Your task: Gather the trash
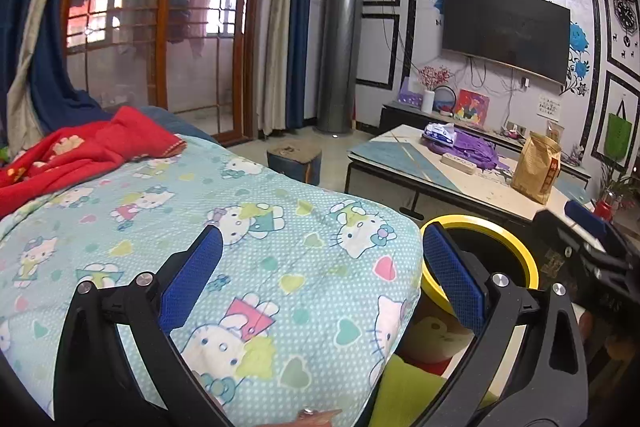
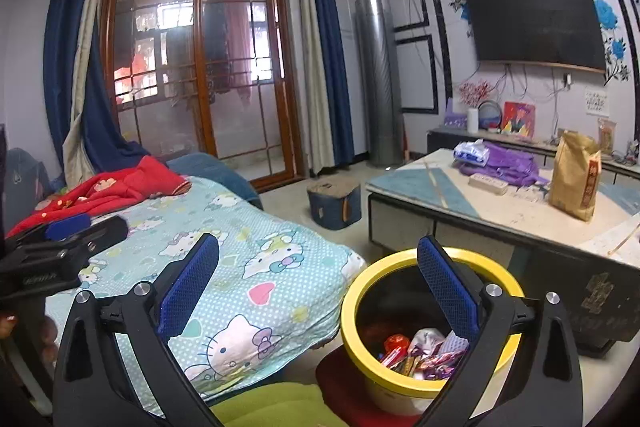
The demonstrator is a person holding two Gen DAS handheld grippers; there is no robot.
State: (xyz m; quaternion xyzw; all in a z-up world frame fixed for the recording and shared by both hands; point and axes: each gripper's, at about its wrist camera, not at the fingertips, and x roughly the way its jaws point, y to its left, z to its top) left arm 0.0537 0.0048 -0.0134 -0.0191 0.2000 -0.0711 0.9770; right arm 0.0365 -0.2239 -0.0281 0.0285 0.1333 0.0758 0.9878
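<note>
A yellow-rimmed trash bin (image 2: 424, 259) stands on the floor between the bed and the coffee table, holding several colourful wrappers (image 2: 424, 355). In the left wrist view the bin (image 1: 516, 239) shows at the right, partly behind a finger. My left gripper (image 1: 320, 267) is open over the cartoon-cat bedspread (image 1: 280, 255), nothing between its blue pads. My right gripper (image 2: 318, 279) is open too, its right finger above the bin and its left over the bed edge. The left gripper (image 2: 60, 239) also shows at the left of the right wrist view; the right gripper (image 1: 592, 235) shows at the right of the left wrist view.
A red blanket (image 2: 116, 187) lies at the bed's far end. The coffee table (image 2: 520, 211) carries a brown paper bag (image 2: 574, 175), purple cloth (image 2: 504, 161) and a tissue pack (image 2: 472, 153). A small blue stool (image 2: 334, 201) sits on the floor. Green and red cushions (image 2: 280, 403) lie below.
</note>
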